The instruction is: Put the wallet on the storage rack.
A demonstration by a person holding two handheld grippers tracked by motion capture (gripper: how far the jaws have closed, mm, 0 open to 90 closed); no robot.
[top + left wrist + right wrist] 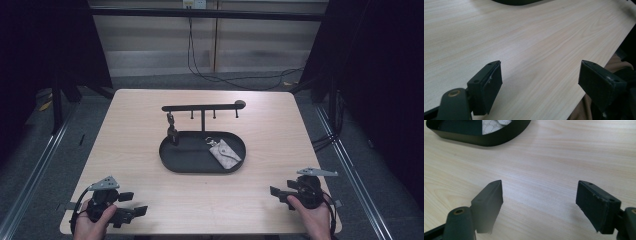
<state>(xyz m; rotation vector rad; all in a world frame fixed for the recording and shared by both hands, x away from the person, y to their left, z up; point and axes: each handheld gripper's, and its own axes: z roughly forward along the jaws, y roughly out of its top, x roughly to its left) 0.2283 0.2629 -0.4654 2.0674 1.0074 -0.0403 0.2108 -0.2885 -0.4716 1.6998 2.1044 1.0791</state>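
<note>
Hands low at near table (pixel 150 150) edge; left gripper (pixel 136 204), right gripper (pixel 278 196) agape

Wide-open left claw (pixel 540 77) above bare wooden table (pixel 536 40)

A pale wood-grain counter (pixel 140 145) carries one black oval tray (pixel 172 162) with a hook rail (pixel 200 107) at its middle.

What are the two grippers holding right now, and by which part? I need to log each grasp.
Nothing. The left gripper and right gripper are both open over bare table, with nothing between their fingers.
</note>
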